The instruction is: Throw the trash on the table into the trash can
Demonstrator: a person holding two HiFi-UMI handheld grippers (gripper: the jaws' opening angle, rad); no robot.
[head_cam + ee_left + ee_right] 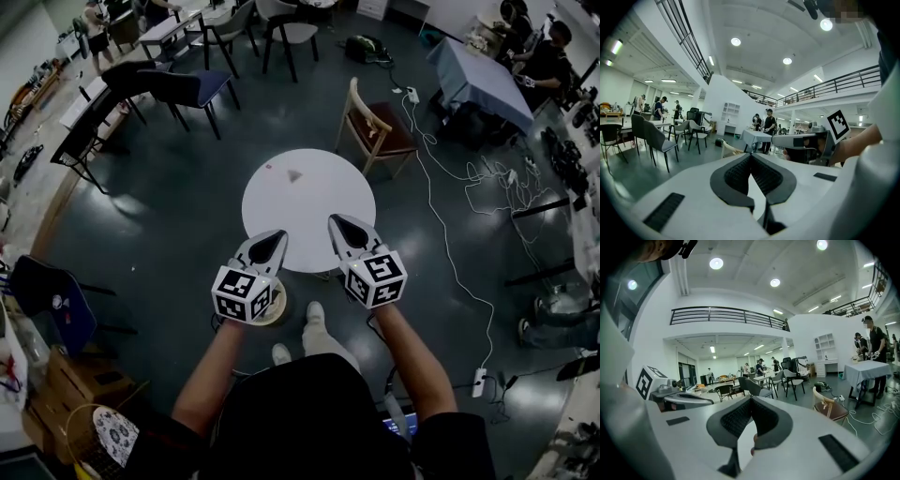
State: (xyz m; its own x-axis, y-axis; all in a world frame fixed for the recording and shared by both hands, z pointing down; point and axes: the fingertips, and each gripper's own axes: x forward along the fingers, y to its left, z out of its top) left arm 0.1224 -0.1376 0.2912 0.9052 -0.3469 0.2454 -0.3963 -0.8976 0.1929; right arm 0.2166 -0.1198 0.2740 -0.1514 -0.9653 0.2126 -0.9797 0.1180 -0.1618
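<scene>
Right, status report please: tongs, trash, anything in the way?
Left tongs, right tongs shut, empty, near table edge. Trash untouched on table. Path clear.

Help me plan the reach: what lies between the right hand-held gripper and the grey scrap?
Head view: only bare tabletop between right hand-held gripper and grey scrap.

Dark glossy floor (pixel 169 225), a wooden chair (pixel 377 128) (cables (pixel 483 173) nearby), round ceiling lights (pixel 716 263) overhead.

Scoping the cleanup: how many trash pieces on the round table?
2. A reddish scrap sits toward the far left of the white table; a grey crumpled piece lies just right of it. The near edge is partly covered, so more may be hidden.
</scene>
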